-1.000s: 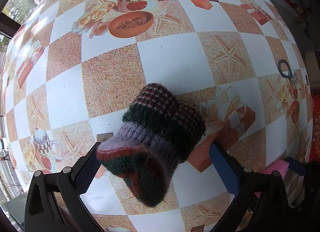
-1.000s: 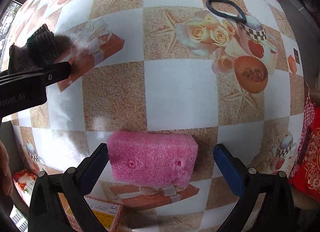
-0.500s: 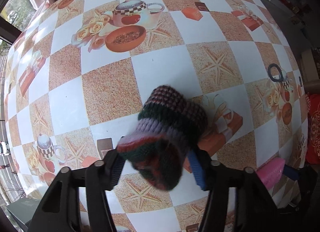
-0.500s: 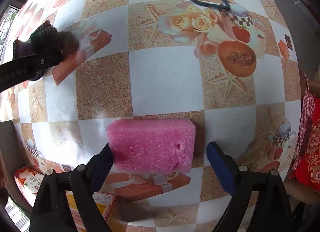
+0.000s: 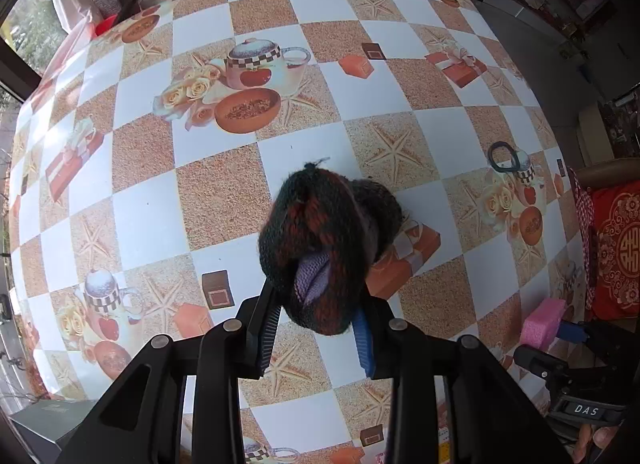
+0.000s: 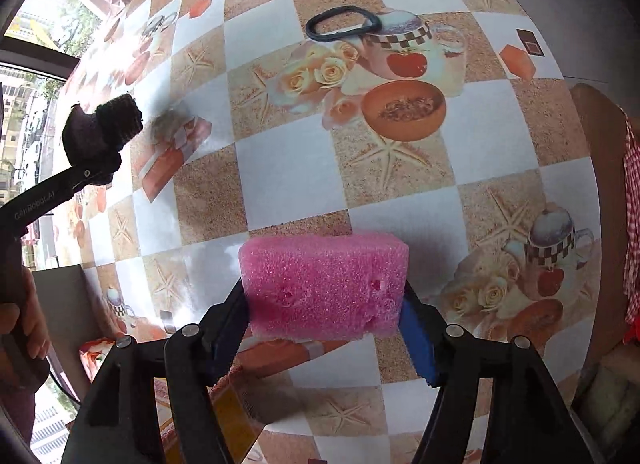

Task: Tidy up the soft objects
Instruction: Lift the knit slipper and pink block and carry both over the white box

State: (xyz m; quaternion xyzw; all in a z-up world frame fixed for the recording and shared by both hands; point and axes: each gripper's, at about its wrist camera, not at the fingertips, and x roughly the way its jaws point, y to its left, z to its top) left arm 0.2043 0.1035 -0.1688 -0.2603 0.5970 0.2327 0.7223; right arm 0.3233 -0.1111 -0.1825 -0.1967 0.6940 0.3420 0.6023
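Note:
My left gripper (image 5: 316, 316) is shut on a knitted striped sock (image 5: 326, 248) in dark green, red and lilac and holds it lifted above the table. The sock also shows at the left of the right wrist view (image 6: 102, 131). My right gripper (image 6: 326, 314) is shut on a pink sponge block (image 6: 324, 284) and holds it above the table. The sponge shows at the lower right of the left wrist view (image 5: 542, 324). A black hair tie (image 6: 342, 23) lies flat on the table far ahead of the right gripper; it also shows in the left wrist view (image 5: 503, 157).
The table wears a checkered cloth (image 5: 224, 191) printed with teapots, roses and starfish. A red cushion (image 5: 620, 240) sits past the table's right edge. A yellow and red packet (image 6: 236, 420) lies under the right gripper. Chairs stand at the far edge.
Both grippers have shut, the left on the sock and the right on the sponge. Both have lifted their loads off the table.

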